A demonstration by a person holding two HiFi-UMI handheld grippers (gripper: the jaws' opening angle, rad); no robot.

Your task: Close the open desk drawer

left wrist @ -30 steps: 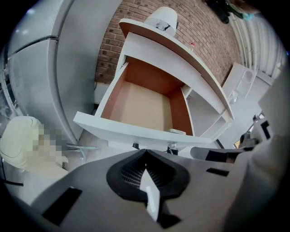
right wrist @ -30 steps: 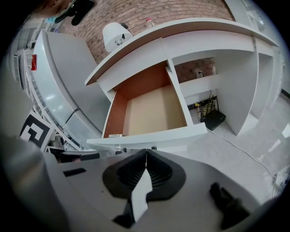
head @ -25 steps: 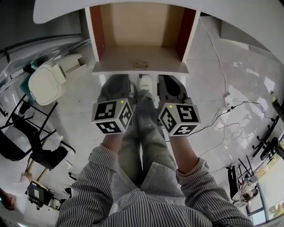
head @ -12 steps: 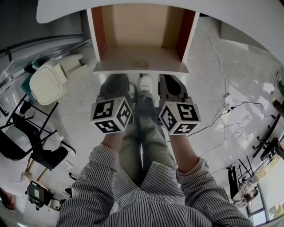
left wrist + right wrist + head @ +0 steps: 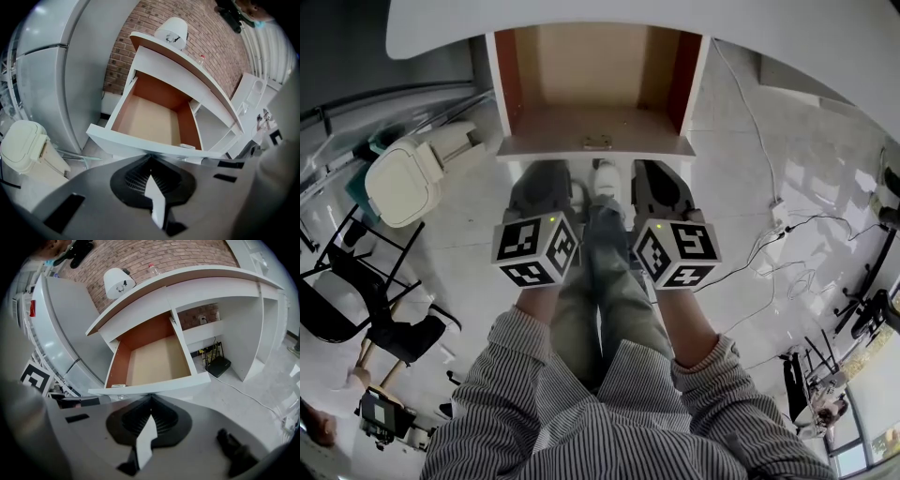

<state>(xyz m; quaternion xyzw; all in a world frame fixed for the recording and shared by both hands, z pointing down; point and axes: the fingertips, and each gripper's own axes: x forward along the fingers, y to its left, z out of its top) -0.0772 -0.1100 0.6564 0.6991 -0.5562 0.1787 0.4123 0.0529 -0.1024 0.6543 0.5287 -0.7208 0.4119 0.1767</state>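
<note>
Down at the bottom of the head view it's just my striped sleeves (image 5: 581, 412), then the left cube (image 5: 536, 248) and right cube (image 5: 677, 251) out in front of them. Past those, the left gripper (image 5: 542, 171) and right gripper (image 5: 662, 171) sit side by side, level with each other, with a trouser leg and a white shoe (image 5: 606, 174) showing in between. Jaws on both are pressed together and not holding anything; each gripper view shows that pretty clearly.

Both sets of tips are right up at the white front panel of the drawer (image 5: 592, 120). Can't honestly tell if they're touching it or just shy of it. It's pulled well out from under the white surface (image 5: 787, 33), with a tan bottom and reddish-brown side walls. A small metal fitting (image 5: 598, 142) sits at the middle of the front panel.

Off to my left on the floor is a white lidded bin (image 5: 398, 178), with a black chair (image 5: 347, 281) nearer me on that side. Cables (image 5: 769, 248) snake across the floor on my right.

Further back, a black box (image 5: 218, 365) stands under the surface by the wall. A white dome-shaped thing (image 5: 117, 282) sits up on top, with a brick wall (image 5: 178, 251) behind it all.
</note>
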